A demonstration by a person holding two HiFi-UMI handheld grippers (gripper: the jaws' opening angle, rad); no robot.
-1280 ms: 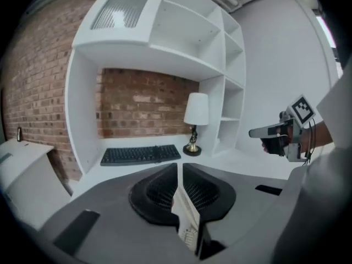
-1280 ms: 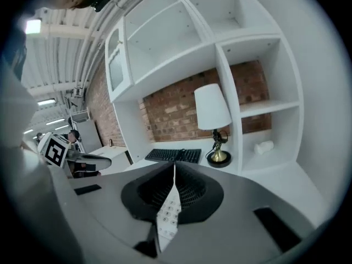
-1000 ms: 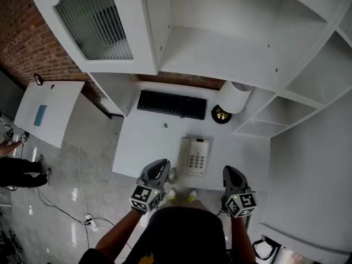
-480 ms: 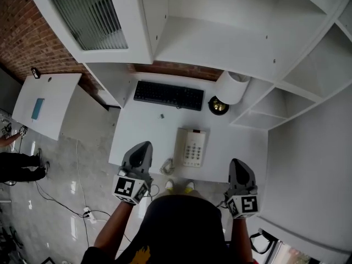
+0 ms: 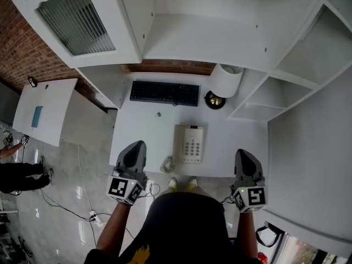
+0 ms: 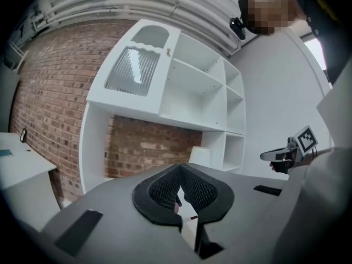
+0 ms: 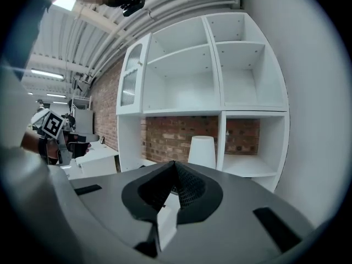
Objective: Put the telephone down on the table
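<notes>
The beige telephone (image 5: 188, 143) lies flat on the white table (image 5: 137, 131), handset along its left side, its coiled cord (image 5: 166, 164) trailing off the near edge. My left gripper (image 5: 137, 146) hovers at the near left corner of the table, left of the phone, shut and empty. My right gripper (image 5: 243, 153) hovers at the near right edge, right of the phone, also shut and empty. In the left gripper view the left gripper (image 6: 180, 187) has its pads pressed together with nothing between them. The right gripper (image 7: 175, 176) looks the same in its own view.
A black keyboard (image 5: 164, 93) lies at the table's back. A white lamp shade (image 5: 225, 80) and a brass base (image 5: 214, 99) stand at the back right. White shelving (image 5: 220, 32) rises behind and to the right. Another white table (image 5: 44, 106) stands left; a person (image 5: 19, 172) is beyond it.
Both grippers have lifted and spread outward from the telephone, the left one to the left, the right one to the right. The telephone stays on the table.
</notes>
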